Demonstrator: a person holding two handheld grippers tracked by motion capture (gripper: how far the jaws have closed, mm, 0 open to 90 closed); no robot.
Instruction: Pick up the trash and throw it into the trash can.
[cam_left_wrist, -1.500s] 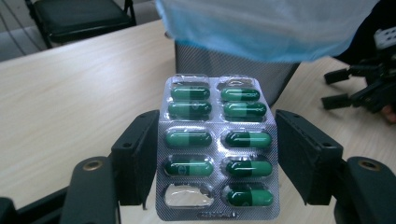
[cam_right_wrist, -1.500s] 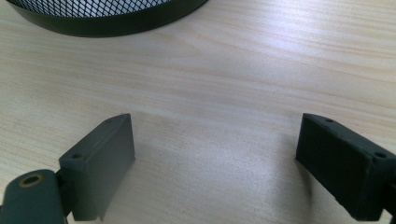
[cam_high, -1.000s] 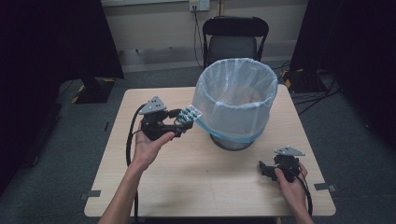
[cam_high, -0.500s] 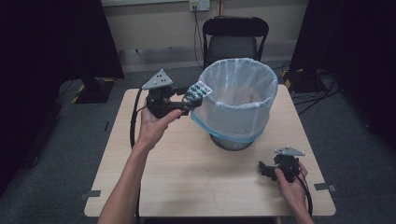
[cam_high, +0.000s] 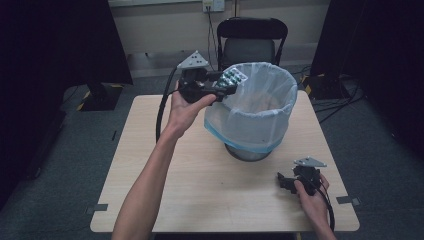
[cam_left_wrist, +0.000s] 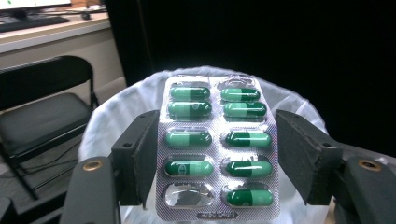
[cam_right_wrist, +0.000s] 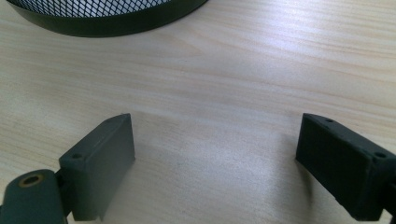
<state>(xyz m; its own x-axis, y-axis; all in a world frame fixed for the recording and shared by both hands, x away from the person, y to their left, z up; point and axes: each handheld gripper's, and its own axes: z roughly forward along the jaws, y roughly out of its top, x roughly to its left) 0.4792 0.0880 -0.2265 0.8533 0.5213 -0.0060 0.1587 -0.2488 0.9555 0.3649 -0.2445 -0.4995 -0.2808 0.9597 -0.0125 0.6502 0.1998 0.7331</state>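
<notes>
The person's left gripper (cam_high: 226, 86) is lifted above the table (cam_high: 175, 200), and its two black jaws are closed on a blister pack (cam_high: 233, 77) of green capsules, one jaw on each long edge. In the left gripper view the blister pack (cam_left_wrist: 216, 145) stands between the jaws with its printed end toward the camera; most pockets have a green capsule inside, but the pocket at the bottom left is crushed and has no capsule, and one at the top right also looks flattened. From the high view the pack is in the air at the left rim of the waste bin (cam_high: 255, 112), partly over the opening. The bin stands in the middle of the table, toward the far side, and it is lined with a thin white plastic bag that folds over the rim. The right gripper (cam_high: 284, 181) rests low on the table near the front right corner, well apart from the bin. In the right gripper view its jaws are wide apart with nothing between them, only bare light wood, and the black mesh base of the bin (cam_right_wrist: 107, 14) is at the top. A black folding chair (cam_high: 252, 40) stands behind the table.
</notes>
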